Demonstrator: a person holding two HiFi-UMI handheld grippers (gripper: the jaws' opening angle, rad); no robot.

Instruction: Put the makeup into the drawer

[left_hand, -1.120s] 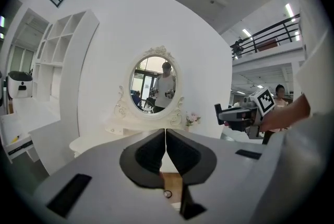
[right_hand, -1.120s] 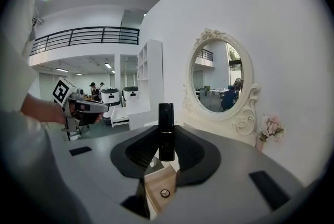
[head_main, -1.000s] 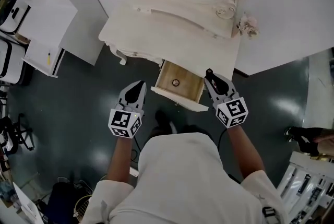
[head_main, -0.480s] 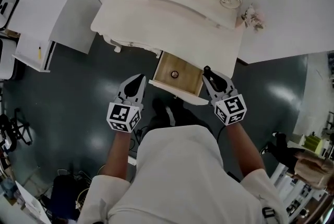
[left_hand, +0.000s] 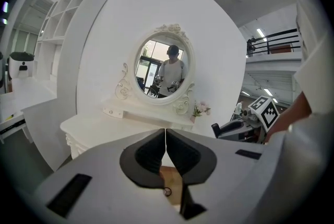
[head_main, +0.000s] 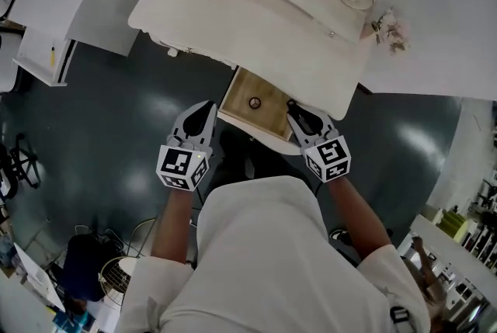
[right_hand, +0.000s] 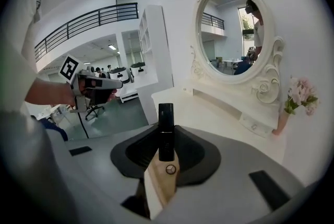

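We are seeing the right gripper (head_main: 294,109) clamping a slim black makeup tube (right_hand: 166,128) between its pads, the tube standing roughly upright and sticking out past the jaw tips. The left gripper (head_main: 207,105) is hanging off the drawer's left end with its jaws pressed together on nothing. The drawer (head_main: 269,116) is standing pulled out under the front edge of the white vanity table (head_main: 256,21). Its wooden floor is looking bare apart from a small round ring mark (head_main: 255,102) that we cannot identify. The tube is sitting in the air over the drawer's right end, near the front edge, not yet touching the wood. We are judging the step as the lowering and release into the drawer, with the task close to done. The tube is looking light, rigid and smooth-sided, so it is likely slippery and free to roll once let go. The grip is sitting low on the barrel with the long part free, which is looking fine for a short drop but is giving little control over tilt. We are advising laying it near the drawer floor, away from the front lip, before opening the jaws. The oval mirror (left_hand: 163,70) and the flowers (head_main: 388,29) at the table's back right corner are staying out of the path.
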